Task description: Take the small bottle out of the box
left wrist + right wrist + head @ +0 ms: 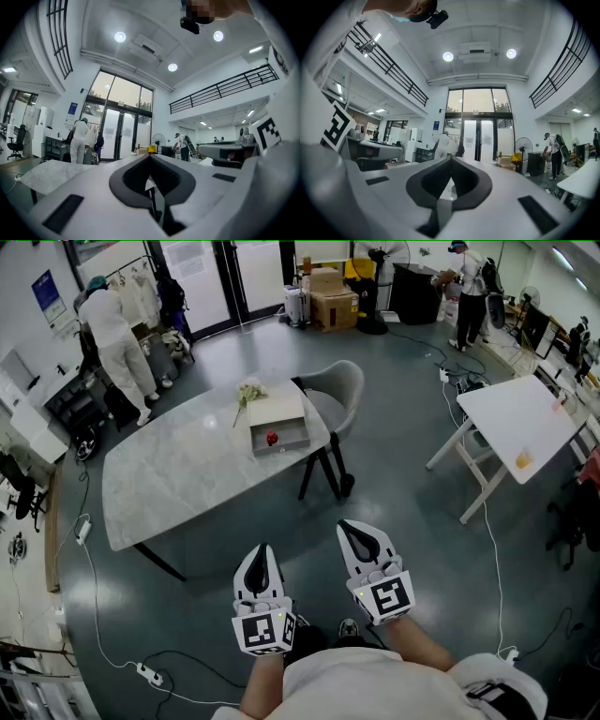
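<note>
An open shallow box (278, 435) lies on the far right end of a grey marble table (178, 479), and a small red thing (272, 438), likely the bottle, sits inside it. Both grippers are held low in front of the person, well short of the table. My left gripper (262, 554) is shut with nothing in it. My right gripper (352, 531) is also shut and empty. In the left gripper view (151, 157) and the right gripper view (451, 159) the jaws meet at their tips and point across the room.
A grey chair (336, 395) stands at the table's right end. White flowers (248, 392) lie beyond the box. A white folding table (520, 418) is at the right. Cables (487, 540) trail over the floor. People stand at the back left (117, 334) and back right (469, 282).
</note>
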Action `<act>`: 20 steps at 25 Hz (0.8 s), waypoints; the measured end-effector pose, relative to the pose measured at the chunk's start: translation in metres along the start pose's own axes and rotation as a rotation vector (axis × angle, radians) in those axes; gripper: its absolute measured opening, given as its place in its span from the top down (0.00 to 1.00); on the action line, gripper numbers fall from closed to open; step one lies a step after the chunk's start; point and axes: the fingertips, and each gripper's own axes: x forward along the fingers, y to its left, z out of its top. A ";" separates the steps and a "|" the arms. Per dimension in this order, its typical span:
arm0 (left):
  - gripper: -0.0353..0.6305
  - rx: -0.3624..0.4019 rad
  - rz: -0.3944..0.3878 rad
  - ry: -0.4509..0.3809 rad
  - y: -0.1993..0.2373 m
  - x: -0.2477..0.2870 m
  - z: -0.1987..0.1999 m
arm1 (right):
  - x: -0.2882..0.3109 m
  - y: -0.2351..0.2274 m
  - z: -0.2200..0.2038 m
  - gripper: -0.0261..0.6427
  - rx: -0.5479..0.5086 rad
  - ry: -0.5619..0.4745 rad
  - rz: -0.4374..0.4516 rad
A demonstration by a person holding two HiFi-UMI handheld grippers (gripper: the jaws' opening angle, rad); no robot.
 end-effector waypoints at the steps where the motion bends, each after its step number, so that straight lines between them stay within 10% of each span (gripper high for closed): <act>1: 0.91 0.008 -0.002 0.002 0.000 0.001 -0.002 | 0.002 0.002 -0.001 0.92 -0.003 0.004 0.004; 20: 0.91 0.007 -0.113 0.048 0.071 0.020 -0.030 | 0.061 0.048 -0.022 0.92 0.004 0.061 -0.037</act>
